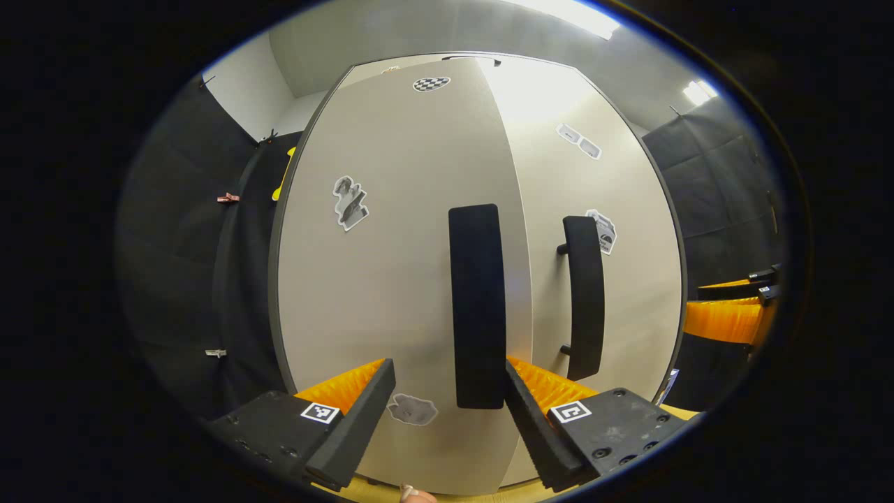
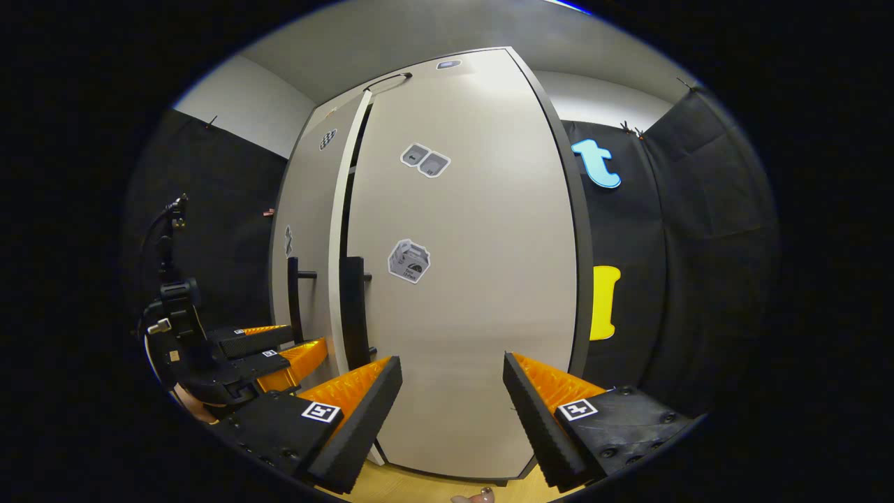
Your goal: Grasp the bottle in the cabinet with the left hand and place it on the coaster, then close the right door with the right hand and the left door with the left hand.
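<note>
— Facing the cabinet (image 1: pixel 398 279) head-on in the left gripper view, what does the left gripper (image 1: pixel 450 412) have?
— Nothing. Its fingers stand wide apart, one on each side of the left door's handle (image 1: pixel 478 307), and I cannot tell whether either touches the bar. The left door (image 1: pixel 391 293) looks almost shut against the right door (image 1: pixel 601 175), whose own handle (image 1: pixel 585 297) sits just beside. The other gripper (image 1: pixel 730 314) is cut off at the right edge.

— And the right gripper view?
— The right gripper (image 2: pixel 452 412) is spread open and empty before the right door (image 2: pixel 475 293). A narrow dark gap (image 2: pixel 353 181) separates the doors; the left door (image 2: pixel 307 230) stands slightly ajar. The interior is too dark to make out. The left gripper (image 2: pixel 272 349) is near the handles (image 2: pixel 353 307), but any contact is hard to judge.

— The bottle and coaster?
— Neither can be located from these angles.
</note>
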Demonstrator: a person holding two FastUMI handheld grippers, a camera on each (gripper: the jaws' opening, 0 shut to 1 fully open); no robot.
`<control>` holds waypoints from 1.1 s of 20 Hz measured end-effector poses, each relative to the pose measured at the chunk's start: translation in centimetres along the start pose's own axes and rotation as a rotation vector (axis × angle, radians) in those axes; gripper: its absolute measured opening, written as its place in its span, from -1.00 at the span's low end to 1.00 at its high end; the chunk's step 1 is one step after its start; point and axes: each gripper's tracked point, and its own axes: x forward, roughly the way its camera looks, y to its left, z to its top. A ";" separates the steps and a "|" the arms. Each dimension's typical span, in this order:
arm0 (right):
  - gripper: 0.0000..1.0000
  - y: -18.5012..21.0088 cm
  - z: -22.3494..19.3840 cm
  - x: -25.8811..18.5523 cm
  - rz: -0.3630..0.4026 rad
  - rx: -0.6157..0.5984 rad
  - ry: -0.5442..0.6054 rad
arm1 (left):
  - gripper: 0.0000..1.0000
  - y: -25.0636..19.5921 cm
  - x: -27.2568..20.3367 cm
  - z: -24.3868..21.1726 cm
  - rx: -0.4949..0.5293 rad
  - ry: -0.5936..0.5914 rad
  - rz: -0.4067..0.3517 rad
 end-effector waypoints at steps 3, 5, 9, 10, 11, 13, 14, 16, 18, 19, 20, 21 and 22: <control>0.94 0.2 0.6 -1.2 -0.025 -0.007 -0.009 | 0.87 0.3 -0.9 0.2 -0.047 0.005 -0.019; 0.94 0.4 1.1 -2.0 -0.049 -0.028 -0.020 | 0.88 0.6 -1.8 0.8 -0.042 -0.001 -0.040; 0.94 2.4 1.6 -2.9 -0.073 -0.017 -0.026 | 0.89 0.2 -5.4 2.1 -0.028 0.001 -0.124; 0.94 3.0 1.8 -3.1 -0.079 -0.012 -0.031 | 0.89 0.4 -6.4 2.5 -0.028 -0.004 -0.140; 0.94 3.7 1.8 -3.3 -0.081 -0.009 -0.034 | 0.89 0.7 -7.5 2.9 -0.032 -0.004 -0.154; 0.94 5.4 1.8 -3.8 -0.071 -0.007 -0.030 | 0.89 1.6 -9.4 3.4 -0.038 -0.006 -0.176; 0.95 6.2 1.8 -4.0 -0.069 -0.008 -0.029 | 0.89 2.2 -10.1 3.6 -0.033 -0.005 -0.179; 0.95 7.6 1.9 -4.6 -0.073 -0.010 -0.034 | 0.89 3.7 -11.4 3.7 -0.025 0.004 -0.181; 0.94 8.9 1.9 -5.1 -0.071 -0.017 -0.036 | 0.89 4.8 -12.6 4.2 -0.026 0.001 -0.184; 0.95 9.5 1.8 -5.3 -0.072 -0.020 -0.034 | 0.89 5.3 -13.1 4.4 -0.025 -0.001 -0.187; 0.95 10.0 1.9 -5.6 -0.073 -0.024 -0.034 | 0.89 5.5 -13.4 4.5 -0.021 -0.001 -0.192; 0.94 10.3 2.0 -5.8 -0.074 -0.027 -0.035 | 0.89 5.7 -13.7 4.6 -0.013 -0.003 -0.197; 0.94 10.6 2.0 -6.0 -0.074 -0.027 -0.037 | 0.89 5.7 -13.9 4.9 -0.005 -0.009 -0.203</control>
